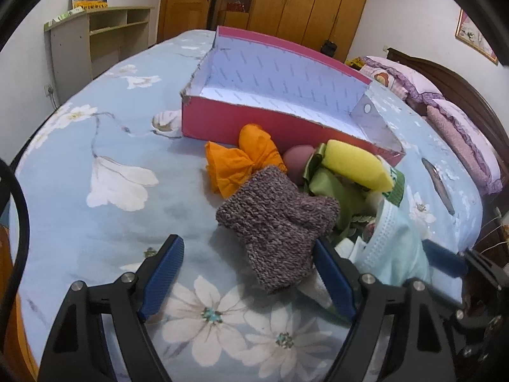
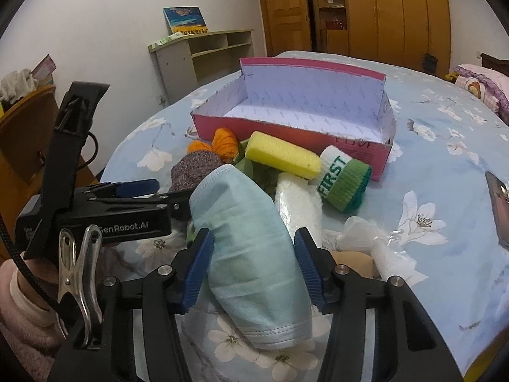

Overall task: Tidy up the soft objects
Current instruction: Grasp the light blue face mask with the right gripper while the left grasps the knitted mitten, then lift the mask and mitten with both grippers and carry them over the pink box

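A grey-brown knit piece lies on the flowered bedspread between the fingers of my left gripper. Those fingers stand open, the left one well clear of the knit. My right gripper is shut on a light blue face mask, which arches up between the pads. Behind them is a pile: orange cloth, a yellow sponge, green cloth, a white and green sock marked FIRST and a white roll. The open pink box stands just beyond the pile.
A phone lies on the bed to the right. Pillows sit at the headboard, far right. A shelf unit and wooden wardrobes line the back wall. A sleeve and hand hold the left gripper.
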